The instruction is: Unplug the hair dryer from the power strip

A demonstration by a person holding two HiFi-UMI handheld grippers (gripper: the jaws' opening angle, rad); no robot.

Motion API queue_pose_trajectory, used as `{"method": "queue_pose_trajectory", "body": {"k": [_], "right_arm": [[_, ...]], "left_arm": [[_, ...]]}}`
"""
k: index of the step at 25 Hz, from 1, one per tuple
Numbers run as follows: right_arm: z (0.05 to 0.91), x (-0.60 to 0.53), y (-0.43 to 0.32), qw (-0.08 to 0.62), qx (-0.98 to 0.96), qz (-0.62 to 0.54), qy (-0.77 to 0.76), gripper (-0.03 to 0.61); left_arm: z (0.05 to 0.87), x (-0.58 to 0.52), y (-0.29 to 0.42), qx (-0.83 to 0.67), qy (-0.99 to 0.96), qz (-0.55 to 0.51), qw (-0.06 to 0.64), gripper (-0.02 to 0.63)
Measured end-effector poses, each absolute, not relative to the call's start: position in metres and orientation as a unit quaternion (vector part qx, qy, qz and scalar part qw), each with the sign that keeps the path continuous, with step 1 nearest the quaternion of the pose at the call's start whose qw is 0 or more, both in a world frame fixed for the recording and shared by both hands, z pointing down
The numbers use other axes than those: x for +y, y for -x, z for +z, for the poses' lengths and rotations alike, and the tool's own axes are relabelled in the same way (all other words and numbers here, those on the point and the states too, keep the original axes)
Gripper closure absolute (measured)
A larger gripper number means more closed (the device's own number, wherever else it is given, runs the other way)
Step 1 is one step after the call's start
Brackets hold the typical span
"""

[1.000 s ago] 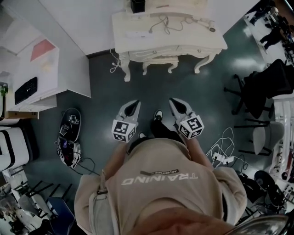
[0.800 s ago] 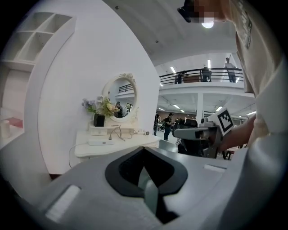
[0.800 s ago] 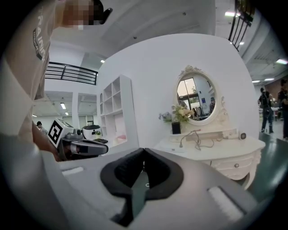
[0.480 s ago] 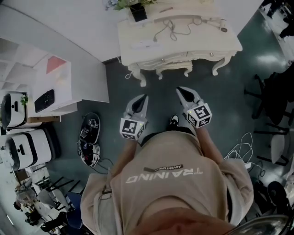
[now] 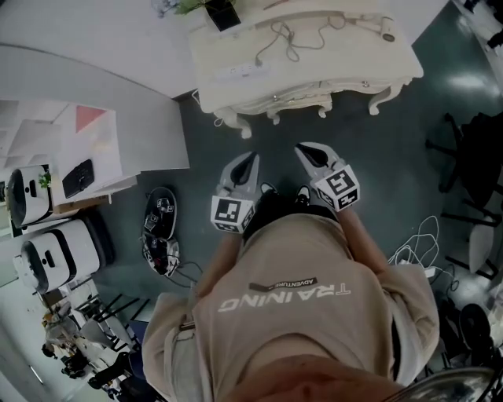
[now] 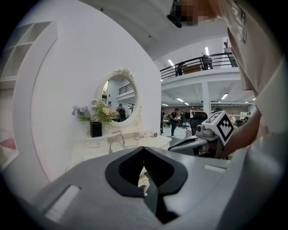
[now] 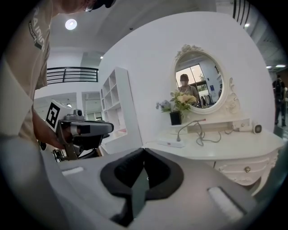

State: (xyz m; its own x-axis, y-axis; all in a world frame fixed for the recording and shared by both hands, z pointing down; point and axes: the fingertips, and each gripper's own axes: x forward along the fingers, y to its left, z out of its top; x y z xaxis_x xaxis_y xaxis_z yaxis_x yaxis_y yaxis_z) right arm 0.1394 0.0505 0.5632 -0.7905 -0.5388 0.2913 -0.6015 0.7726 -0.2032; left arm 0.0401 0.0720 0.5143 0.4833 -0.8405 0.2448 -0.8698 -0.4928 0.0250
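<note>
Left gripper (image 5: 250, 159) and right gripper (image 5: 305, 151), both with jaws pressed together and empty, hang over the floor, well apart from the white desk (image 5: 338, 59). A black vase (image 5: 222, 12) stands at the desk's back left corner. The hair dryer (image 5: 383, 28) lies at the back right corner, its long axis along the back edge. Its cable (image 7: 200, 137) loops to the power strip (image 5: 234, 73) near the left front edge.

**Dull overhead picture, bright fisheye gripper views**

The head view is grey and dim, darkest along its lower edge. One pale glare patch lies on the floor (image 5: 474, 82) past the right end of the counter (image 5: 369, 59), which is the brightest area. Both gripper views are evenly lit, with black corners and lines bowed near the rim. Ceiling strip lights (image 6: 173, 63) and a round ceiling lamp (image 7: 70, 24) burn out white. The left claw (image 6: 143, 148) and right claw (image 7: 144, 150) look soft, close to the lens.
</note>
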Motion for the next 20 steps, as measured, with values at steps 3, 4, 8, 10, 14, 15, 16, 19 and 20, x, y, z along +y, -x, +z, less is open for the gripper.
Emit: {"method": "queue_pose_trajectory", "body": {"k": [3, 4, 8, 10, 14, 15, 16, 19, 20], "right_arm": [[0.571, 0.032, -0.127, 0.110, -0.937, 0.152, -0.296, 0.574], [0.572, 0.027, -0.121, 0.113, -0.938, 0.151, -0.291, 0.574], [0.575, -0.001, -0.102, 0.129, -0.936, 0.150, -0.291, 0.574], [0.568, -0.025, -0.094, 0.128, -0.934, 0.154, -0.295, 0.574], [0.551, -0.067, -0.074, 0.130, -0.934, 0.137, -0.305, 0.574], [0.548, -0.075, -0.071, 0.131, -0.932, 0.134, -0.311, 0.574], [0.546, -0.084, -0.068, 0.132, -0.929, 0.132, -0.318, 0.574], [0.545, -0.109, -0.057, 0.136, -0.922, 0.131, -0.337, 0.574], [0.546, -0.118, -0.052, 0.139, -0.921, 0.131, -0.341, 0.574]], "left_arm": [[0.517, 0.047, -0.042, -0.477, -0.870, 0.101, 0.071, 0.612], [0.519, 0.038, -0.039, -0.473, -0.872, 0.099, 0.073, 0.612], [0.533, 0.003, -0.019, -0.472, -0.872, 0.096, 0.090, 0.612], [0.533, -0.021, -0.011, -0.463, -0.876, 0.094, 0.094, 0.612], [0.526, -0.066, 0.012, -0.449, -0.885, 0.085, 0.093, 0.612], [0.525, -0.075, 0.017, -0.446, -0.886, 0.083, 0.095, 0.612], [0.524, -0.084, 0.022, -0.442, -0.888, 0.081, 0.095, 0.612], [0.521, -0.110, 0.036, -0.424, -0.898, 0.080, 0.089, 0.612], [0.522, -0.119, 0.042, -0.418, -0.901, 0.081, 0.088, 0.612]]}}
